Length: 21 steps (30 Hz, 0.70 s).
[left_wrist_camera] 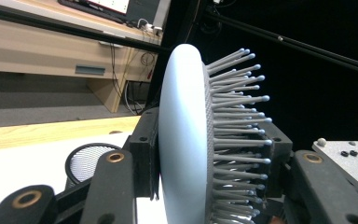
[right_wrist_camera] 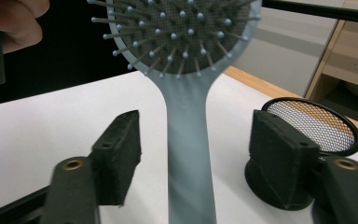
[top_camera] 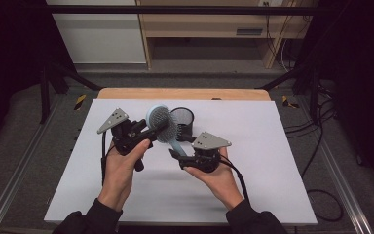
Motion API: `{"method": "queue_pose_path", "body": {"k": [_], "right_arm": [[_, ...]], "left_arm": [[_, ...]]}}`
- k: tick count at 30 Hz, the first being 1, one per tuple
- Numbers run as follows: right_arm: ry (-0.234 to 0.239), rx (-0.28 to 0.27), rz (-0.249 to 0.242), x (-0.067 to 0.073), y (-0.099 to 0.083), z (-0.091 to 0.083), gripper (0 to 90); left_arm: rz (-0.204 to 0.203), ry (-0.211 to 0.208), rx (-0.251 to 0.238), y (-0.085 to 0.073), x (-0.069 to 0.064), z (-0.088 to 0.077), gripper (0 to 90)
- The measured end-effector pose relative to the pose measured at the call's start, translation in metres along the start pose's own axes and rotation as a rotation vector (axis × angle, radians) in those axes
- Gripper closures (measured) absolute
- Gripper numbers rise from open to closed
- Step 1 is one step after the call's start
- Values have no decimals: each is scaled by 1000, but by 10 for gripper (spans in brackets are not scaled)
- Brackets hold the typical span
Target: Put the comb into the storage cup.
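Above the middle of the white table (top_camera: 272,195), the left gripper (top_camera: 148,130) is pinching the round head of a pale blue hairbrush (top_camera: 161,123), one jaw on its smooth back, the other among the bristles. The right gripper (top_camera: 176,152) is standing spread on either side of the handle (right_wrist_camera: 189,154), touching nothing. The brush is looking light and rigid, its plastic probably slick, its pins springy enough to yield under pressure; the flat handle seems the surer hold. A black mesh cup (top_camera: 182,121) is standing just behind.
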State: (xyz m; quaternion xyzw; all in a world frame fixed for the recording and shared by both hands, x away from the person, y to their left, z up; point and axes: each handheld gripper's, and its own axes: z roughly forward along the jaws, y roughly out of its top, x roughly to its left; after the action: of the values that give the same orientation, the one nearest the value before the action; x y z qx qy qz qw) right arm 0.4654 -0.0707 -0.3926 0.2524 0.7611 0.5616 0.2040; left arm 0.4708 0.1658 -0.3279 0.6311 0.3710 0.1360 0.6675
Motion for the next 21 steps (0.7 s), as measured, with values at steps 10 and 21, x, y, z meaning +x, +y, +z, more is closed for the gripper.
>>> {"method": "queue_pose_path", "body": {"k": [10, 21], "right_arm": [[-26, 38, 24, -14, -8, -9, 267], [-23, -16, 58, -26, -24, -36, 104]], "left_arm": [[16, 15, -14, 5, 2, -4, 520], [43, 32, -24, 17, 6, -4, 519]]}}
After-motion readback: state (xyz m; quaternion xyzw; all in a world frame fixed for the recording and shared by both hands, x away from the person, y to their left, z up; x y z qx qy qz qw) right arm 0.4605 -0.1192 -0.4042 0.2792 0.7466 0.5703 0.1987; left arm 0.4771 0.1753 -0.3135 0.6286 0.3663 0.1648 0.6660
